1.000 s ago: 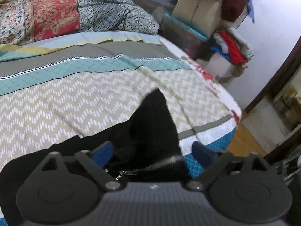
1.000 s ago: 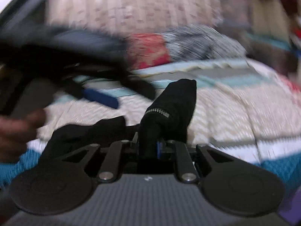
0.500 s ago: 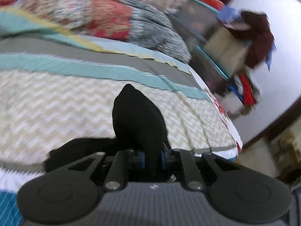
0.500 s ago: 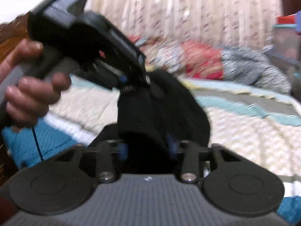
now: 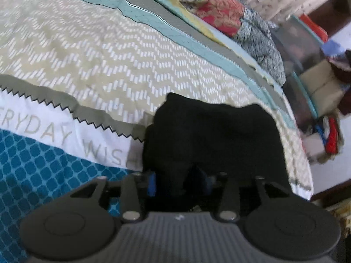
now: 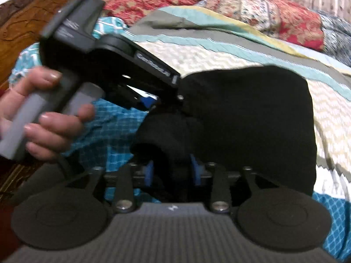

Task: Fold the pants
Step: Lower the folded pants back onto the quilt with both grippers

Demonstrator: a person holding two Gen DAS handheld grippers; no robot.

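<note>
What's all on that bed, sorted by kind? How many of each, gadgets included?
Black pants: 1
Grippers: 2, left and right
Hand holding the left one: 1
Striped bedspread: 1
Patchwork quilt at the far edge: 1
Total: 6

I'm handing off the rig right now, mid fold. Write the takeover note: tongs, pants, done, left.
Left tongs: jaws have just been opening, black pants fabric between the blue pads; grip unclear.
Right tongs: the same, a bunched roll of cloth between the pads.
Pants: heaped on the bedspread near its edge, both tongs at the near side.
Done: a fold appears laid over.
Left: let go, check edges, flatten, probably fold again.
</note>
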